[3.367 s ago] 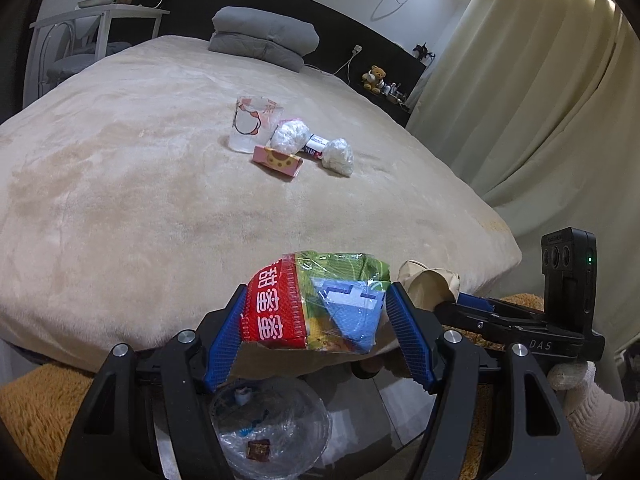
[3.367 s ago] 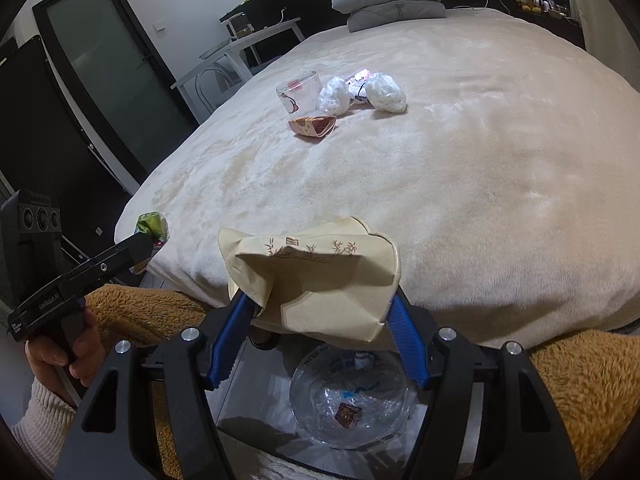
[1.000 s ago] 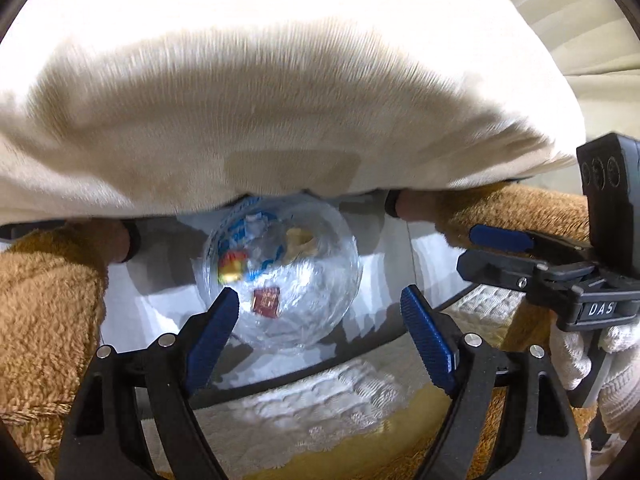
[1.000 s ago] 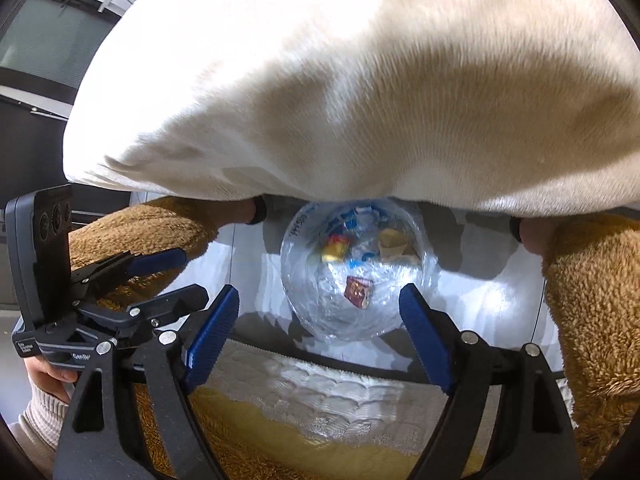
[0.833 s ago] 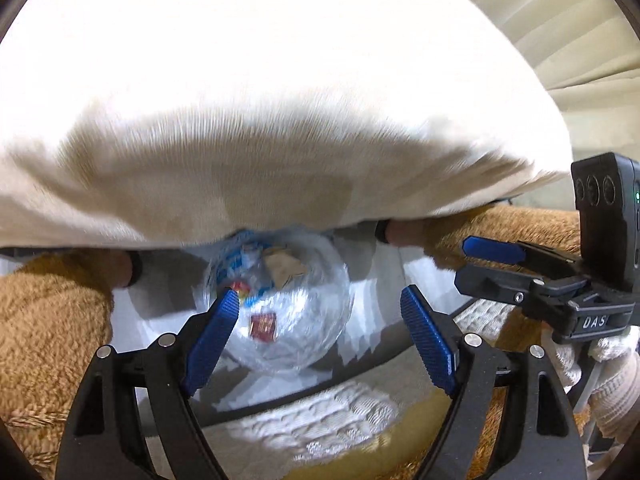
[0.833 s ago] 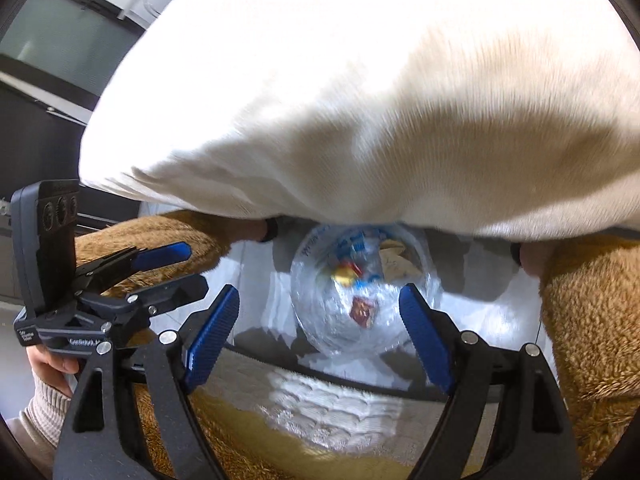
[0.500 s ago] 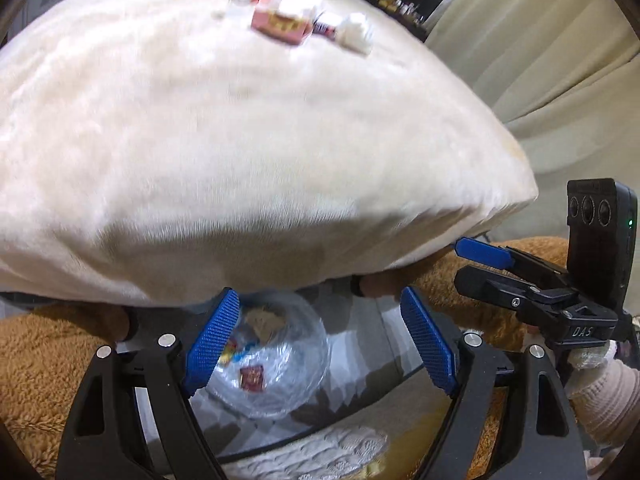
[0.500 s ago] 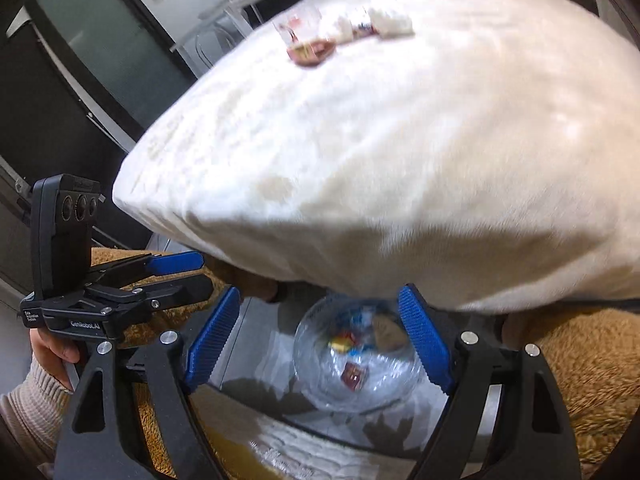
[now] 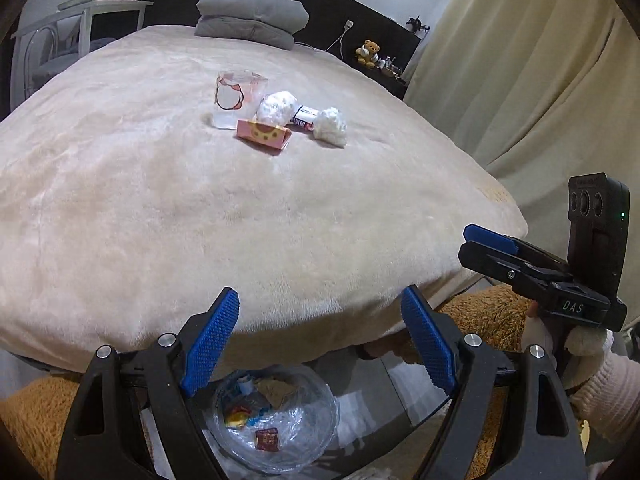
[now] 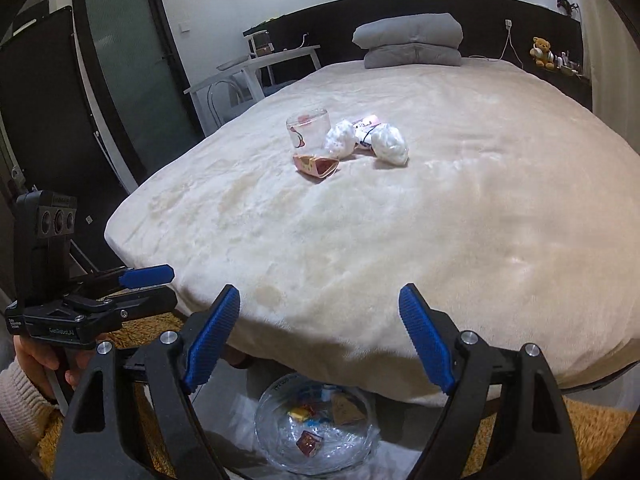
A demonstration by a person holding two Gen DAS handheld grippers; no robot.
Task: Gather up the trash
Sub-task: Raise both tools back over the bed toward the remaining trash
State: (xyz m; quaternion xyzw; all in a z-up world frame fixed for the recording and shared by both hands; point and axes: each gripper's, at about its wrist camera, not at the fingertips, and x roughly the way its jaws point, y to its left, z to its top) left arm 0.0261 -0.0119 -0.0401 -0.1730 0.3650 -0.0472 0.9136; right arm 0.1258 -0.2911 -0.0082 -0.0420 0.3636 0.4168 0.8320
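Note:
My left gripper [image 9: 320, 332] is open and empty above the bed's near edge. My right gripper [image 10: 320, 328] is open and empty too. Each shows in the other's view: the right gripper [image 9: 496, 248], the left gripper [image 10: 140, 280]. A clear-lined trash bin [image 9: 276, 424] sits on the floor below, holding wrappers; it also shows in the right wrist view [image 10: 316, 428]. On the beige bed [image 9: 160, 200] lies a cluster of trash: a clear cup [image 9: 234, 98], a pink box [image 9: 264, 134], two crumpled tissues [image 9: 330, 126] and a small wrapper [image 9: 306, 114].
Grey pillows [image 9: 252, 20] lie at the bed's head. A white side table [image 10: 256, 68] and a dark glass door [image 10: 132, 68] stand on the left. Curtains [image 9: 520, 60] hang on the right. A brown fluffy rug [image 9: 480, 312] lies around the bin.
Both grippers let go of their wrappers into the bin, opened, then tilted up from the bin to look across the bed at the trash cluster.

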